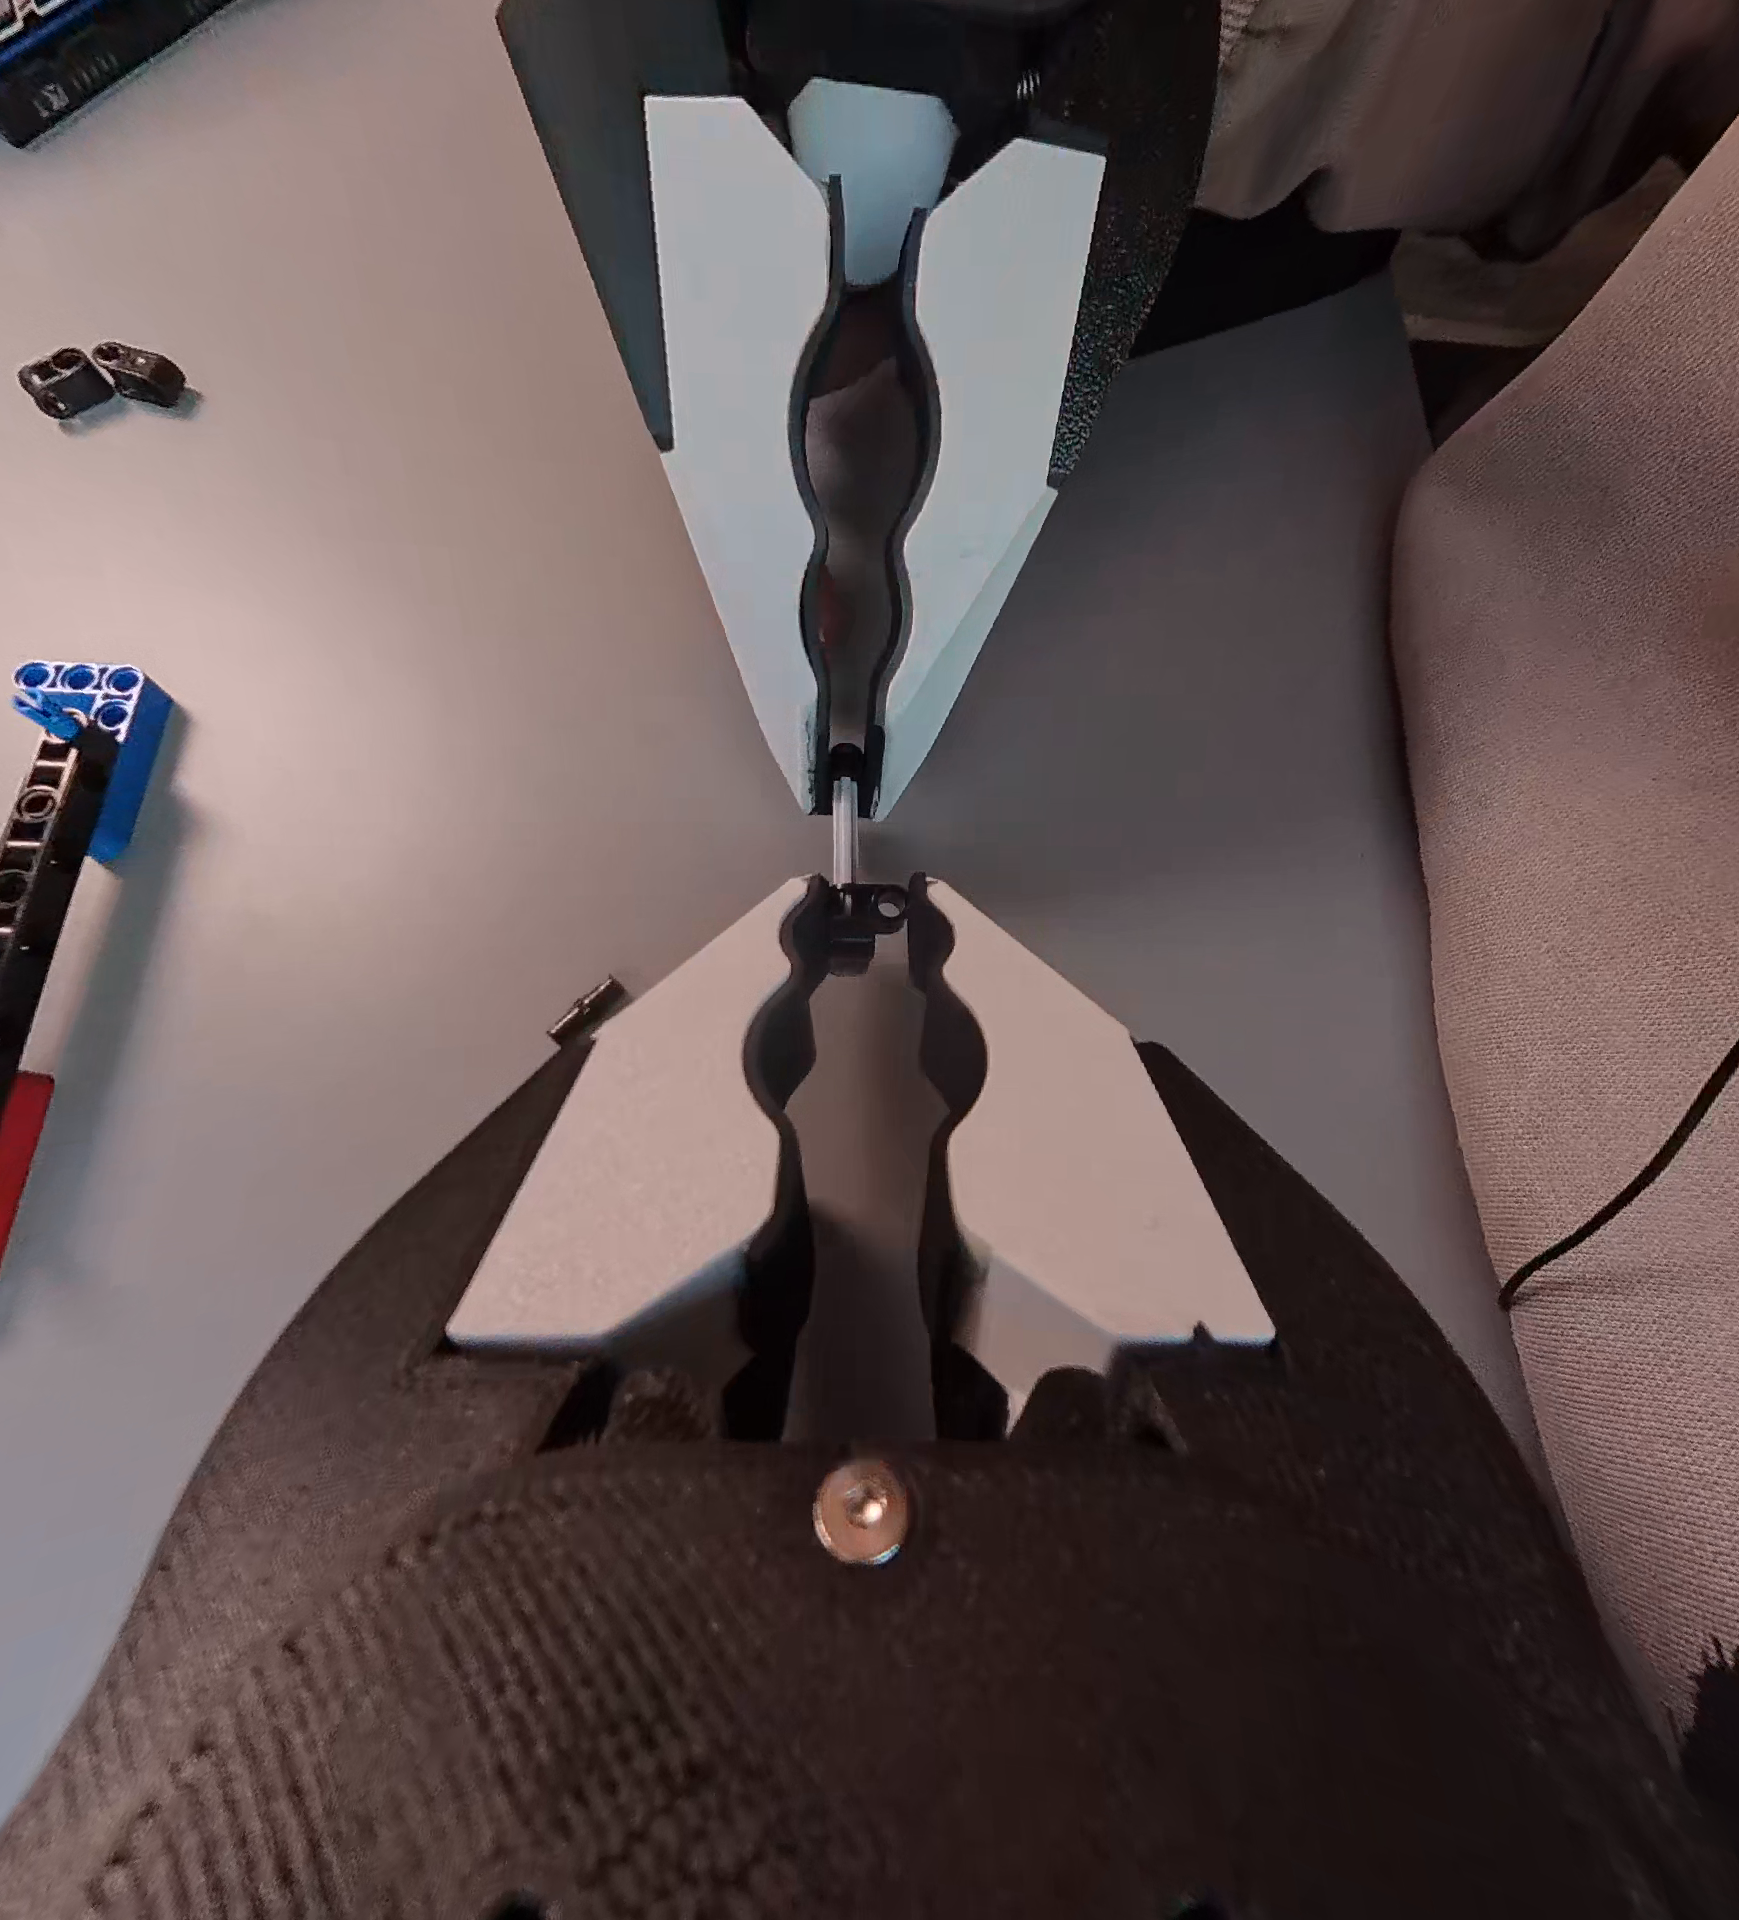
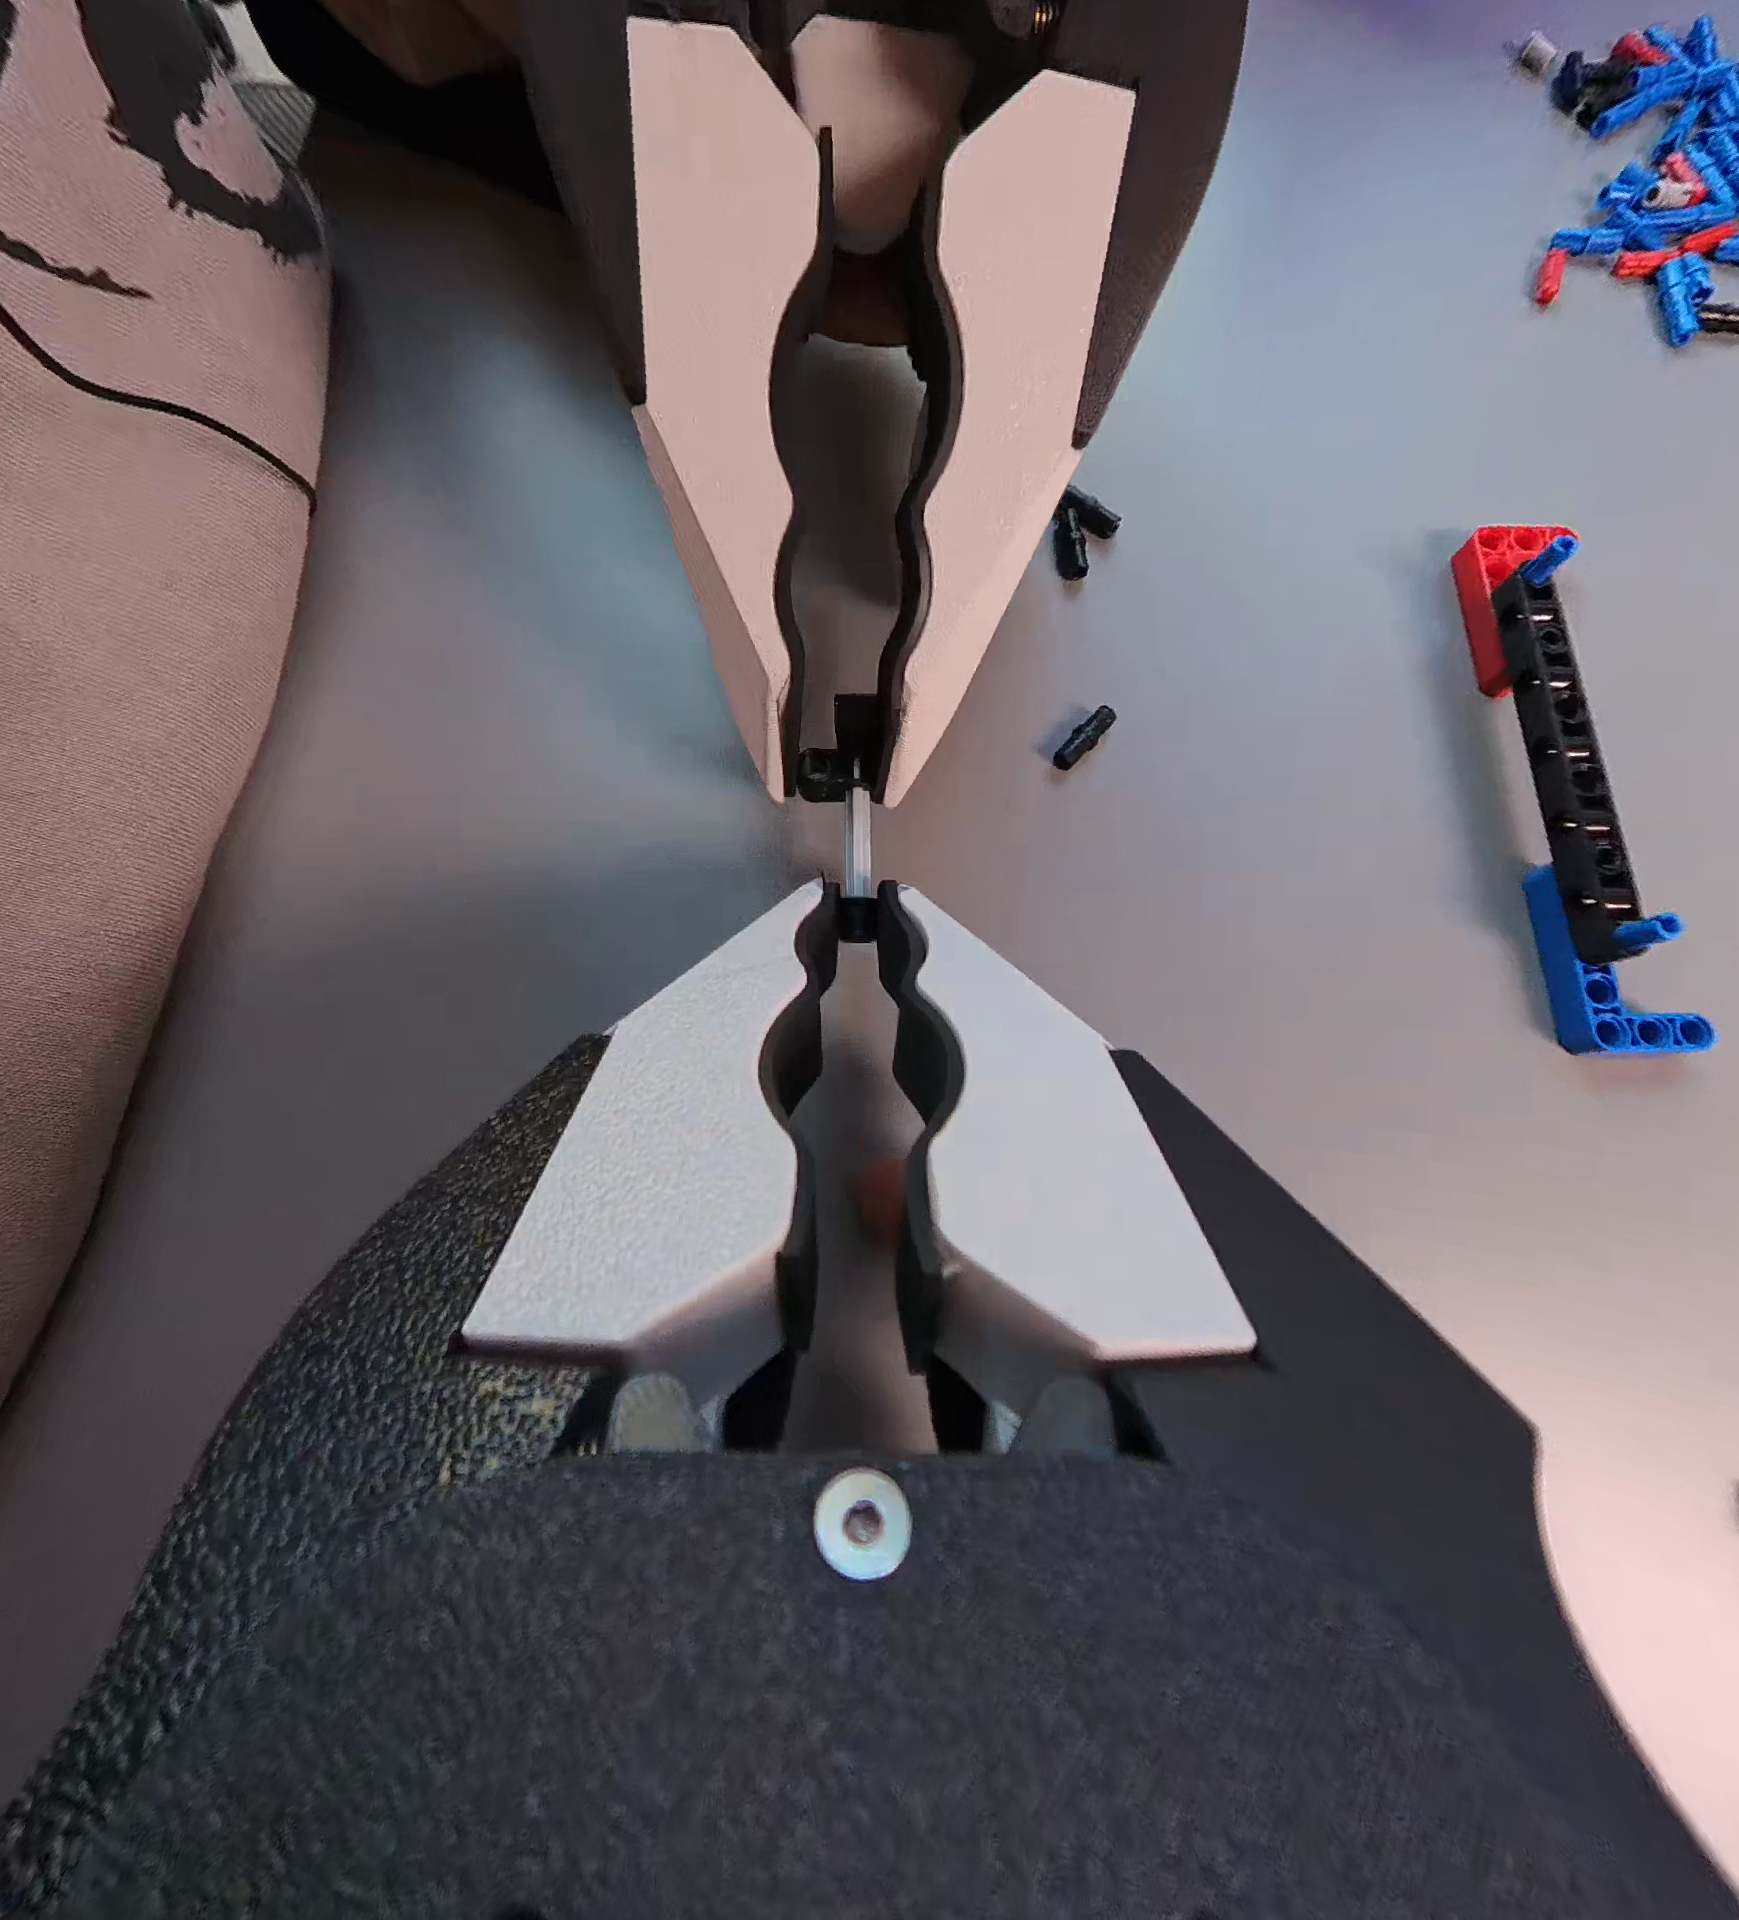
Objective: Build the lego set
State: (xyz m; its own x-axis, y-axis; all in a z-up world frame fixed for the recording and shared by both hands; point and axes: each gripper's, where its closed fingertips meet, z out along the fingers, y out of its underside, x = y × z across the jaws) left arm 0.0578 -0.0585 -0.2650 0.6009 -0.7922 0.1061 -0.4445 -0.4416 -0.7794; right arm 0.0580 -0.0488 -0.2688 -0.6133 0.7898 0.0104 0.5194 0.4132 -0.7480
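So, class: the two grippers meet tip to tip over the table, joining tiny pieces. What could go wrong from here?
1. The grey axle spans the gap; an off-line push might tilt or jam it.
2. The left gripper pinches the black connector only at its fingertips, so it could twist free and drop.

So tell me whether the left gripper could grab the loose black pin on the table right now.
Probably not: the left gripper is shut on a small black connector joined to a grey axle.
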